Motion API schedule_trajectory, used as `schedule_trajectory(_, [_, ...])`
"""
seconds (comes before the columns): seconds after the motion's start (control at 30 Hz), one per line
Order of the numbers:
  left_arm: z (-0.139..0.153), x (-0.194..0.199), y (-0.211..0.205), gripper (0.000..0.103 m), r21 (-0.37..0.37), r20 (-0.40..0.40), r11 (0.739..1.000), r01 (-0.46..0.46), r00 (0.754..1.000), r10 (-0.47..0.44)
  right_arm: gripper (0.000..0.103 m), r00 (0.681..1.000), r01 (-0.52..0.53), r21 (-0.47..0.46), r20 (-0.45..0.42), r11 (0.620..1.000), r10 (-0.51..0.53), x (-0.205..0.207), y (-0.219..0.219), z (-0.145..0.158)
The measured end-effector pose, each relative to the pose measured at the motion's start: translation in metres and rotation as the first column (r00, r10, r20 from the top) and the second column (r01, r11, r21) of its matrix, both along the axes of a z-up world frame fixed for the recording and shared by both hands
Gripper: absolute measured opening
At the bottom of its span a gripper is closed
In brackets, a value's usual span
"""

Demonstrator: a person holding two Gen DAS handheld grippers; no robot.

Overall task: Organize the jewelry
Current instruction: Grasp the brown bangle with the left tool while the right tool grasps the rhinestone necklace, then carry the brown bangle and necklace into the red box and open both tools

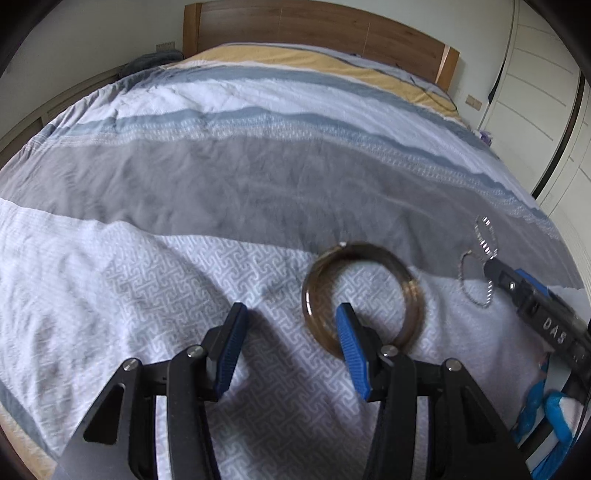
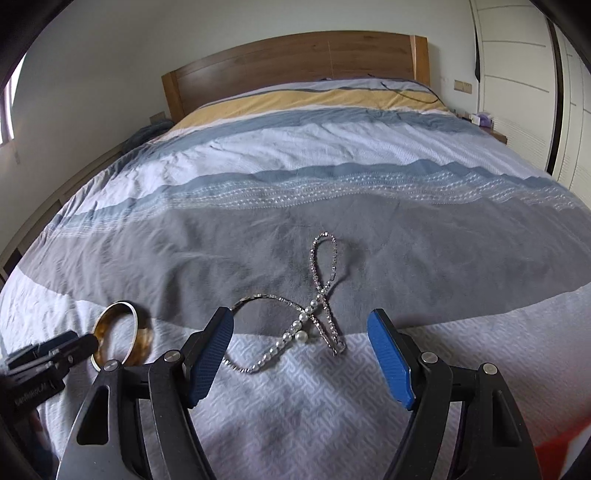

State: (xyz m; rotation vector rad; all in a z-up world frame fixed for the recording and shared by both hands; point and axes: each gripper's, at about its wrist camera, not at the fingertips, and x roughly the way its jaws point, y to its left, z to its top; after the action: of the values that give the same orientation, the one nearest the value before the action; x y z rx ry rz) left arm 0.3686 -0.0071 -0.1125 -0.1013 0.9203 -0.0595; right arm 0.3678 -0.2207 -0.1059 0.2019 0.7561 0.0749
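Gaping left gripper (image 1: 291, 308) nears bangle (image 1: 360, 295); right gripper (image 2: 301, 314), unclenched, reveals pearl necklace (image 2: 299, 325).

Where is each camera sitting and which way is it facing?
Left wrist: on the left hand-held gripper, angled down the bed at the bangle; its open blue fingers show.
Right wrist: on the right hand-held gripper, angled down at the rhinestone-and-pearl chain; open fingers show.
Shared: bangle, chain, headboard, each other's gripper.

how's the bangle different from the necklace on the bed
The bangle is one rigid amber-brown hoop with a pale rim; the necklace is a limp silvery chain with pearls, twisted into loops. The bangle lies further left than the necklace. Both rest on the quilt, ungripped.
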Motion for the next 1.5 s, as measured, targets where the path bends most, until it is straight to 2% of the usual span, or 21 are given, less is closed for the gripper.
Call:
schedule_trajectory(0.17, [-0.009,0.013,-0.014,0.054,0.056,-0.029,0.998,0.012,1.0,-0.01,0.077,0.998,-0.02,-0.006,-0.058,1.0,0.02,0.022,0.004,-0.02])
schedule_trajectory(0.3, [-0.015,0.023,-0.014,0.059,0.039,-0.036,0.999,0.01,0.999,-0.009,0.075,0.995,-0.04,-0.039,-0.095,0.998,0.036,0.03,0.01,-0.026])
schedule_trajectory(0.4, [-0.016,0.026,-0.013,0.059,0.029,-0.039,0.999,0.018,0.999,-0.017,0.057,0.994,-0.045,-0.053,-0.104,0.998,0.039,0.029,0.013,-0.029])
schedule_trajectory(0.47, [-0.016,0.027,-0.013,0.059,0.036,-0.034,0.999,0.023,0.999,-0.022,0.036,0.993,-0.048,-0.055,-0.109,0.997,0.042,0.027,0.015,-0.03])
schedule_trajectory(0.5, [-0.015,0.026,-0.013,0.056,0.038,-0.03,0.999,0.024,0.999,-0.023,0.03,0.993,-0.05,-0.054,-0.111,0.997,0.044,0.025,0.015,-0.03])
schedule_trajectory(0.53, [-0.015,0.025,-0.013,0.053,0.041,-0.026,0.999,0.023,0.999,-0.022,0.02,0.993,-0.05,-0.057,-0.113,0.997,0.043,0.023,0.016,-0.03])
schedule_trajectory(0.57, [-0.013,0.022,-0.013,0.043,0.049,-0.02,0.999,0.02,1.0,-0.019,0.016,0.992,-0.053,-0.053,-0.115,0.997,0.047,0.021,0.015,-0.03])
schedule_trajectory(0.6, [-0.011,0.018,-0.014,0.031,0.057,-0.016,0.998,0.022,1.0,-0.021,0.016,0.992,-0.054,-0.046,-0.119,0.997,0.048,0.018,0.015,-0.029])
schedule_trajectory(0.67, [-0.008,0.011,-0.017,0.013,0.065,-0.019,0.997,0.034,0.999,-0.033,0.015,0.99,-0.056,-0.026,-0.129,0.998,0.053,0.009,0.012,-0.027])
schedule_trajectory(0.7, [-0.006,0.007,-0.016,0.009,0.053,-0.019,0.998,0.038,0.999,-0.037,0.015,0.989,-0.06,-0.014,-0.135,0.998,0.057,0.003,0.011,-0.026])
schedule_trajectory(0.8, [0.001,-0.012,-0.012,0.008,-0.009,-0.028,0.999,0.032,0.999,-0.032,0.014,0.985,-0.073,0.032,-0.151,0.997,0.077,-0.019,0.009,-0.021])
schedule_trajectory(0.97, [0.017,-0.054,-0.011,0.008,-0.046,-0.025,0.998,0.031,0.999,-0.032,0.013,0.982,-0.096,0.094,-0.153,0.991,0.11,-0.064,0.005,-0.006])
schedule_trajectory(1.27, [0.063,-0.131,-0.01,0.008,-0.034,-0.013,0.998,0.044,0.999,-0.045,0.012,0.983,-0.125,0.117,-0.119,0.985,0.139,-0.142,-0.005,0.046])
schedule_trajectory(1.5, [0.11,-0.194,-0.008,0.008,-0.041,0.045,0.997,0.059,0.997,-0.057,0.012,0.988,-0.13,0.103,-0.072,0.986,0.138,-0.209,-0.015,0.099])
